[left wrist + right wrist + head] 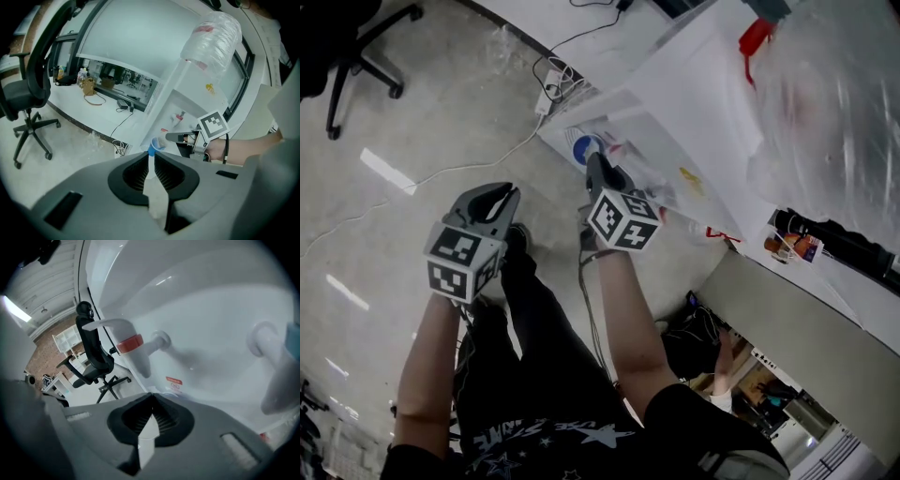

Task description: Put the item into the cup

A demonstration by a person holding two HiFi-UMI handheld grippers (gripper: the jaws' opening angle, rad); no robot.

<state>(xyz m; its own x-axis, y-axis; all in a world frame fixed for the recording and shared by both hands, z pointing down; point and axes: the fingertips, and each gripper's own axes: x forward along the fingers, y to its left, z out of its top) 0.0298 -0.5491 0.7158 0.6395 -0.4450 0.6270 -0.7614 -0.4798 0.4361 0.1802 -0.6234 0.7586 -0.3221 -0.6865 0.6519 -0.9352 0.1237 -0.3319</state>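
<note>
both left tongs [151, 158] and right tongs [151, 414] nip a white scrap [156, 197] (mid-carry, i'd say); next, aim over blue cup [154, 145].

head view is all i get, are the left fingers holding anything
Observer: No. In the left gripper view the left gripper has its fingers meeting at the tips, with nothing between them.
Operator: ok and the right one, can't see its tips from up here
Observer: The right gripper view shows the right gripper shut too, tips together, nothing gripped.
</note>
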